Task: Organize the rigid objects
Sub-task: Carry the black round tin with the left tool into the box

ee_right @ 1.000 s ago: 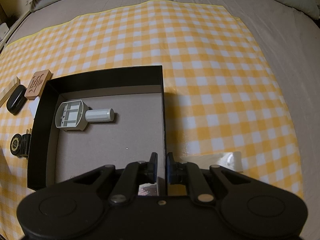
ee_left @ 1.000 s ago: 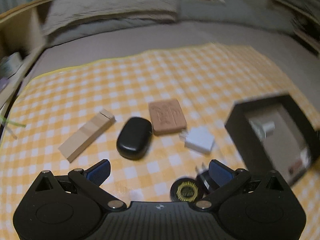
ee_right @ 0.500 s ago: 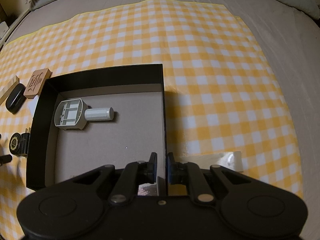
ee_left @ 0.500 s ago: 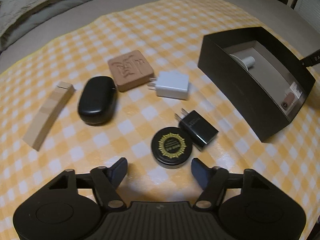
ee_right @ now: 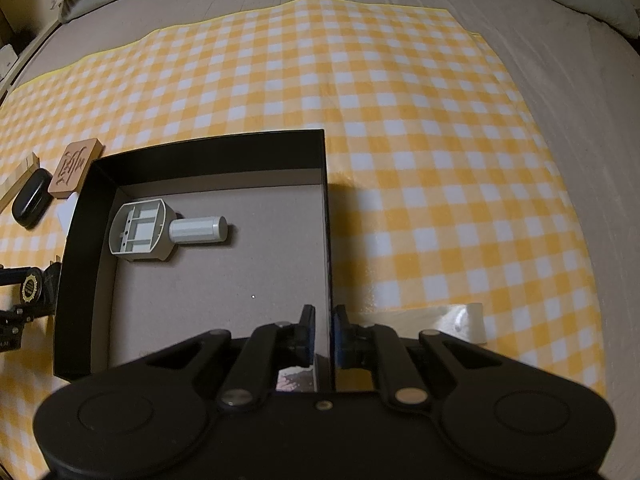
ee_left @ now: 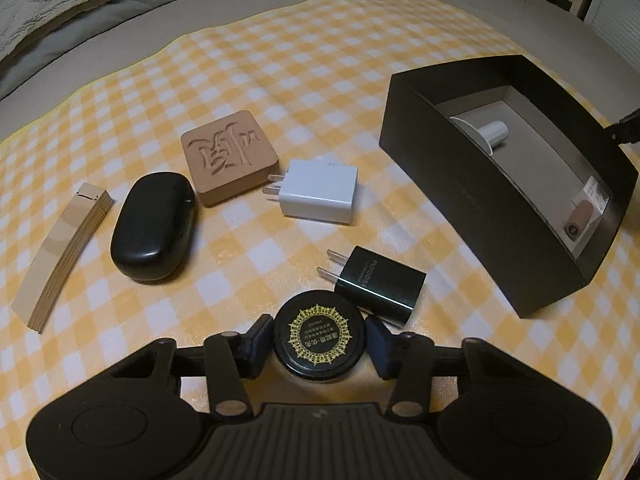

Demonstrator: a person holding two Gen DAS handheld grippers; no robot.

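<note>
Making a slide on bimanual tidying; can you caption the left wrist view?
Left gripper closing around a round black tin on the checked cloth, chargers and box nearby.

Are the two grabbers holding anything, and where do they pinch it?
The right gripper pinches the black box by its side wall. The left gripper has just been closing around the round black tin, pads barely apart from its sides.

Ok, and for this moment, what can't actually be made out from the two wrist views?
- Left wrist view: whether the left hand-held gripper already presses the round black tin with the gold emblem; contact is hidden by the tin's rim.
- Left wrist view: the grey plastic part is mostly hidden by the black cardboard box's wall.
- Right wrist view: the white plug adapter is mostly hidden by the box.
- Tin lettering: too small.
</note>
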